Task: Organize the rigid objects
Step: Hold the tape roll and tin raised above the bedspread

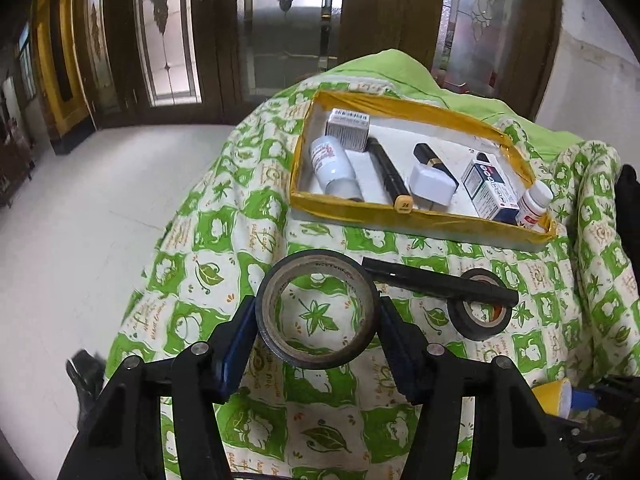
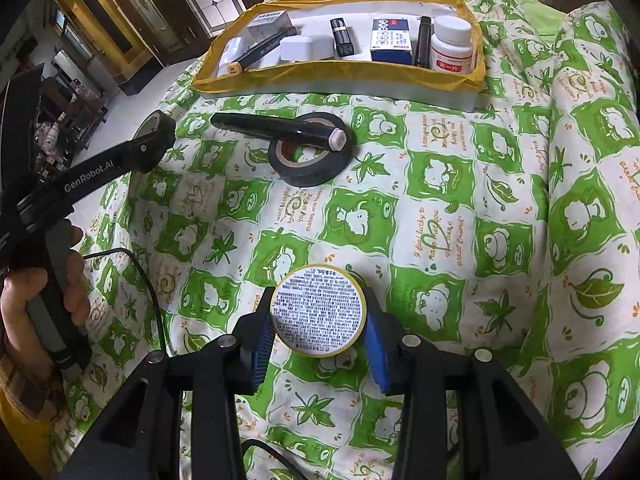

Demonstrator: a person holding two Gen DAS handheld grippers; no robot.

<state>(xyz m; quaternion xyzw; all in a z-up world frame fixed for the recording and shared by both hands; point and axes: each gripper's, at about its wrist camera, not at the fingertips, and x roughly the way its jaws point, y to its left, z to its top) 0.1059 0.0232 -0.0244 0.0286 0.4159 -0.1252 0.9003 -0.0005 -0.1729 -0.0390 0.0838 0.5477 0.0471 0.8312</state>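
My left gripper (image 1: pixel 316 312) is shut on a black tape roll (image 1: pixel 280 344), held above the green patterned cloth; it also shows at the left of the right wrist view (image 2: pixel 156 136). My right gripper (image 2: pixel 318 312) is shut on a round yellow-rimmed tin (image 2: pixel 318 310) with a printed label. A second black tape roll (image 2: pixel 308 164) lies on the cloth with a black marker (image 2: pixel 276 128) resting across it; both show in the left wrist view, roll (image 1: pixel 480 324) and marker (image 1: pixel 436 282). The yellow-edged tray (image 1: pixel 340 204) (image 2: pixel 224 80) holds bottles, boxes, a lipstick and a marker.
The cloth (image 2: pixel 440 220) covers a raised surface with white floor (image 1: pixel 80 220) to the left. Wooden doors with glass panels (image 1: pixel 172 40) stand behind. A white pill bottle (image 2: pixel 452 44) sits at the tray's right end. A cable (image 2: pixel 140 272) trails over the cloth.
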